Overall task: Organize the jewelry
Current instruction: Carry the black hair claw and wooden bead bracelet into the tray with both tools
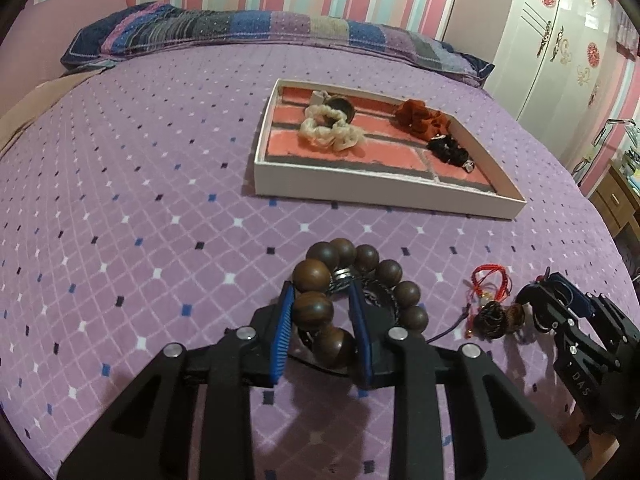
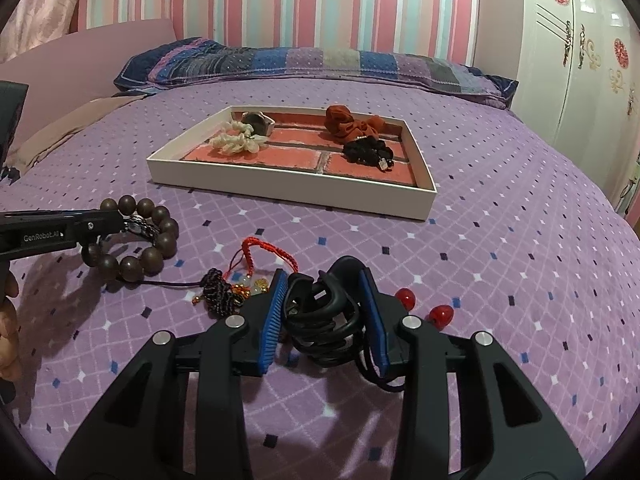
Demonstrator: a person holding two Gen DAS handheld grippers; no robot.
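Note:
A bracelet of large brown wooden beads [image 1: 320,276] lies on the purple bedspread, and my left gripper [image 1: 321,286] is shut on its left arc, blue pads against the beads. The right wrist view shows the same gripper [image 2: 116,220] from the side, clamped on that bracelet [image 2: 160,240]. My right gripper [image 2: 324,274] is shut on a black hair claw clip [image 2: 320,320] that fills the gap between its pads. A white tray [image 1: 360,188] with a red brick-pattern lining sits farther back; in it are cream [image 1: 328,130], rust-red [image 1: 420,118] and black [image 1: 448,150] scrunchies.
Between the grippers lie a red cord bracelet [image 2: 268,250] and a dark braided piece [image 2: 218,292]. Two red beads [image 2: 440,314] rest right of my right gripper. A patchwork pillow [image 1: 240,28] lines the bed's far edge, a white wardrobe [image 1: 560,40] stands at the right, and a hand [image 2: 8,320] shows at the left edge.

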